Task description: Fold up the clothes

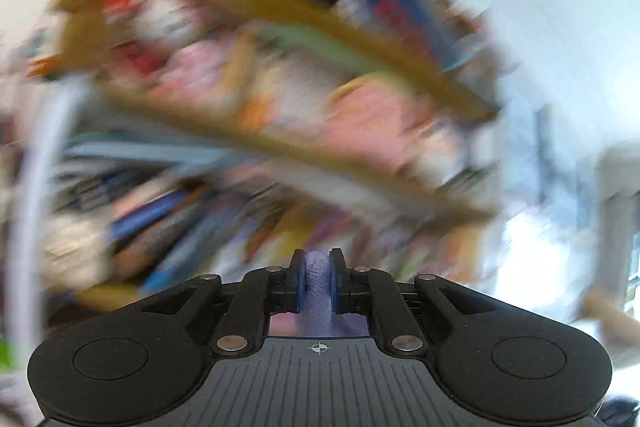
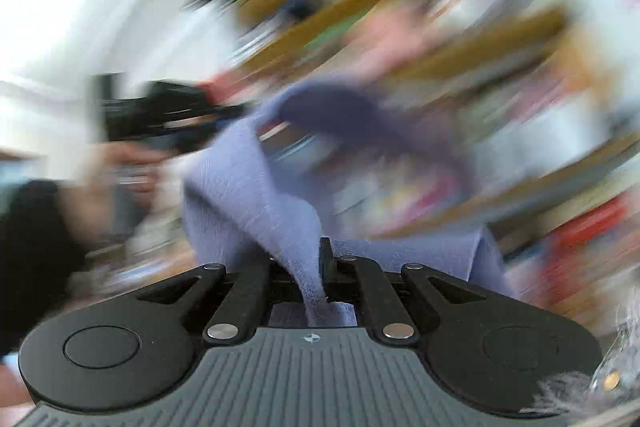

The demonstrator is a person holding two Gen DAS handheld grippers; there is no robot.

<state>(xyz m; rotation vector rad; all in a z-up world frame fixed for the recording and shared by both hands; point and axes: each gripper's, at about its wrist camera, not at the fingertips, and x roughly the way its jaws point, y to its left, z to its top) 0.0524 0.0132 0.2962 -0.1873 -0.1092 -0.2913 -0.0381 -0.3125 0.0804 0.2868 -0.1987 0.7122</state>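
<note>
A lavender knitted garment (image 2: 256, 187) hangs in the air between the two grippers. My right gripper (image 2: 320, 267) is shut on a fold of it, and the cloth drapes over the left finger and runs up to the left. In the right wrist view the left gripper (image 2: 168, 115) shows as a blurred black shape at the far end of the cloth, held by a hand (image 2: 100, 183) in a dark sleeve. In the left wrist view my left gripper (image 1: 318, 279) is shut on a small bunch of the same lavender garment (image 1: 318, 283) between its blue pads.
Both views are heavily blurred by motion. Behind the garment stands a wooden bookshelf (image 1: 280, 15) packed with colourful books and boxes. A white wall (image 1: 560, 7) lies to its right, with a bright window area (image 1: 532, 243) lower down.
</note>
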